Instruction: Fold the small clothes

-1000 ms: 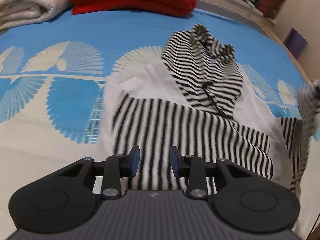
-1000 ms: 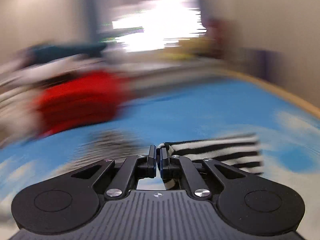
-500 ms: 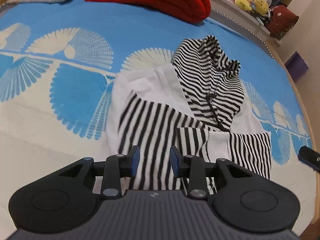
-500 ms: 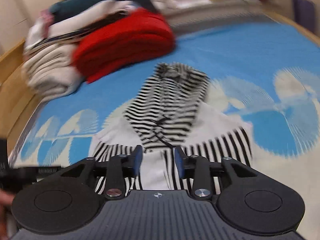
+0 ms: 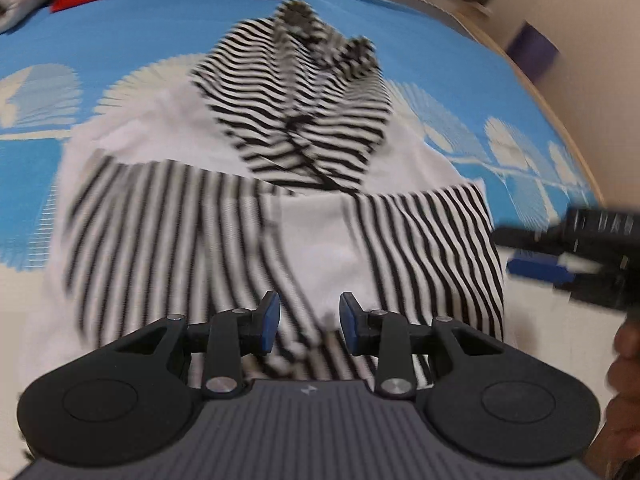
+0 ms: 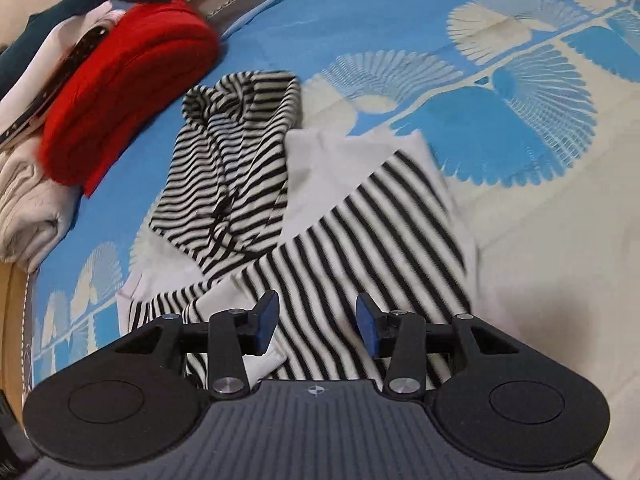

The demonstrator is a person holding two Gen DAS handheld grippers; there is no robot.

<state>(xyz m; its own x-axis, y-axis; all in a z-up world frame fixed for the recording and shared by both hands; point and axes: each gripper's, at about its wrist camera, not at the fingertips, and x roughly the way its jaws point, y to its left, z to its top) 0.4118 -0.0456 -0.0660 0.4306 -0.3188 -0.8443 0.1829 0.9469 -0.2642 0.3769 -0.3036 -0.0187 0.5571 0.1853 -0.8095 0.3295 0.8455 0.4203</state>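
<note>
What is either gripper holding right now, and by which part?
Nothing. The left gripper and right gripper are both open, above the hem end of the striped hoodie with its sleeves folded across the body.

A bed (image 6: pixel 400 16) with a blue and cream fan-patterned cover, a wooden edge (image 5: pixel 568 128) along its side, beige wall (image 5: pixel 592 40) beyond

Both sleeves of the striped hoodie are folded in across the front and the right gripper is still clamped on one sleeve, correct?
Not quite: the right gripper is open over the hoodie, holding nothing, as the right wrist view shows. Both sleeves are folded in.
</note>
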